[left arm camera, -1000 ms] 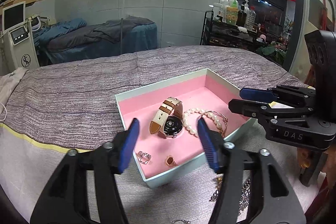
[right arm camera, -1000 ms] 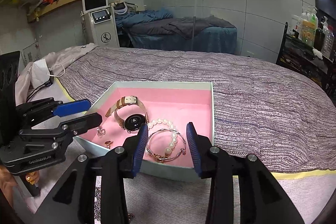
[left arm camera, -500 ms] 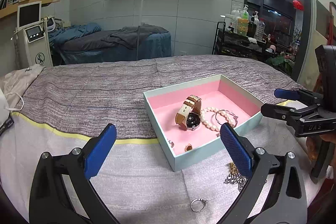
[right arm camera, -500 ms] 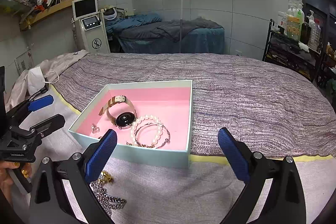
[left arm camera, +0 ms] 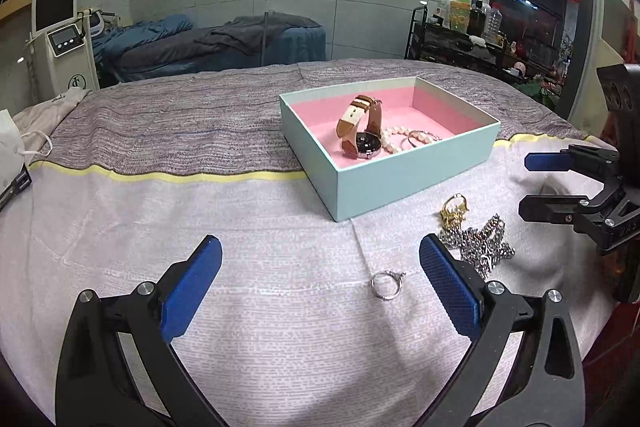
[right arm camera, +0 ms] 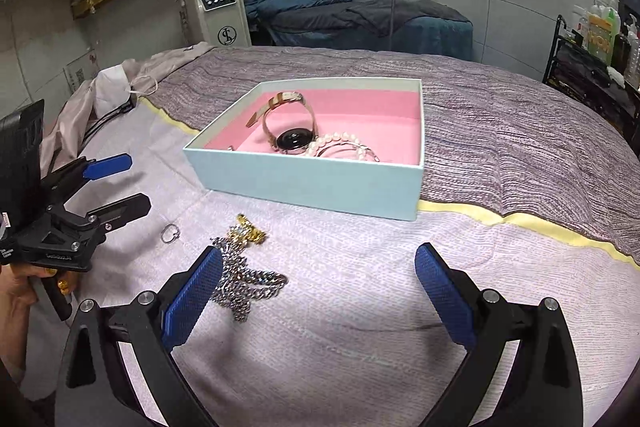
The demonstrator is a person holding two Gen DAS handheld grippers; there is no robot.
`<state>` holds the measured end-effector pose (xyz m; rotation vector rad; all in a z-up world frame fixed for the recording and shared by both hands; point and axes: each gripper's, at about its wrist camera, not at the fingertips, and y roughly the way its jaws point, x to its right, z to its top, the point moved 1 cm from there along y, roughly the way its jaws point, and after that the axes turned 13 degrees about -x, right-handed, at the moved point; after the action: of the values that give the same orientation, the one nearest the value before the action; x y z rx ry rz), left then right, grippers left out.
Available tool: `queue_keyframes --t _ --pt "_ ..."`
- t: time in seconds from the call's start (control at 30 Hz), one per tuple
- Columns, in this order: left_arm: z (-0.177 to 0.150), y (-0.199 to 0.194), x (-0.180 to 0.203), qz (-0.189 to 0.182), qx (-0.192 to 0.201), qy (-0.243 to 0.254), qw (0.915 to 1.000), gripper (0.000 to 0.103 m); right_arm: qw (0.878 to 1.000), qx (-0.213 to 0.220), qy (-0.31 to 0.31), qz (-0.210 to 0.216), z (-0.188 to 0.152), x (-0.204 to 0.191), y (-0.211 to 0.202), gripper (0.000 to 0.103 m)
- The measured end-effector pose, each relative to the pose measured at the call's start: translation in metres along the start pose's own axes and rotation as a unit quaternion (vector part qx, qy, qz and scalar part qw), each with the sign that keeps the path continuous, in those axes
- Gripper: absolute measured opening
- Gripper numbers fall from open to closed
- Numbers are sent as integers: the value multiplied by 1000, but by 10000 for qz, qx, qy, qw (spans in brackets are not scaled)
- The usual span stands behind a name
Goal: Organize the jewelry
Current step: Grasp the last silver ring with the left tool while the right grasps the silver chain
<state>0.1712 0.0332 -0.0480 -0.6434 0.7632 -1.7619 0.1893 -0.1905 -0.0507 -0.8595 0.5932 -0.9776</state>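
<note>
Now both tongs are spread wide and hold nothing: the left tongs (left arm camera: 320, 279) and the right tongs (right arm camera: 318, 289) hover low over the bed (left arm camera: 240, 267) in front of the box (left arm camera: 400, 179). Three loose pieces lie on the bed outside the box: a ring (left arm camera: 385, 285), a silver chain (left arm camera: 480, 247) and a gold piece (left arm camera: 454, 209) touching the chain's far end. In the left view the ring lies flat between the fingers, nearer the right-hand one, so the left tongs look best placed for it. The chain sprawls with no clear long axis (a tangled heap) and sits just beside the left finger (right arm camera: 192, 303) of the right tongs, so that one seems nearer for the chain. Inside the box rest a watch (left arm camera: 362, 127), a pearl bracelet (left arm camera: 394, 143) and a bangle (left arm camera: 424, 137). Compared with a second ago, both tongs have pulled back from over the box, dropped lower and opened from a narrow gap to full spread, and the loose pieces have come fully into sight.
</note>
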Motion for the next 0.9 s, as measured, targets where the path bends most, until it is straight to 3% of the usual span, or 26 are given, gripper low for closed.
queue_keyframes --t 0.1,0.37,0.6,0.7,0.8,0.87,0.9 --pt "-7 2 7 -124 -86 65 9999 97 9993 -185 -336 51 -1 -15 7 94" --pt "-14 8 22 -189 -250 333 9990 97 9940 -675 -865 -24 0 -42 30 80" --pt "-12 17 27 -293 -414 413 9979 84 9912 -750 -1071 -186 2 -51 35 73" --pt "-11 23 29 -395 -537 391 9970 74 9911 -736 -1097 -148 1 -52 34 64" --pt "-10 25 30 -407 -541 386 9970 70 9914 -698 -1101 -104 -1 -53 32 50" --pt "-9 26 31 -428 -562 376 9968 67 9915 -673 -1111 -35 -2 -54 30 33" --pt "-8 26 31 -431 -564 374 9968 65 9915 -660 -1121 -12 -3 -55 30 29"
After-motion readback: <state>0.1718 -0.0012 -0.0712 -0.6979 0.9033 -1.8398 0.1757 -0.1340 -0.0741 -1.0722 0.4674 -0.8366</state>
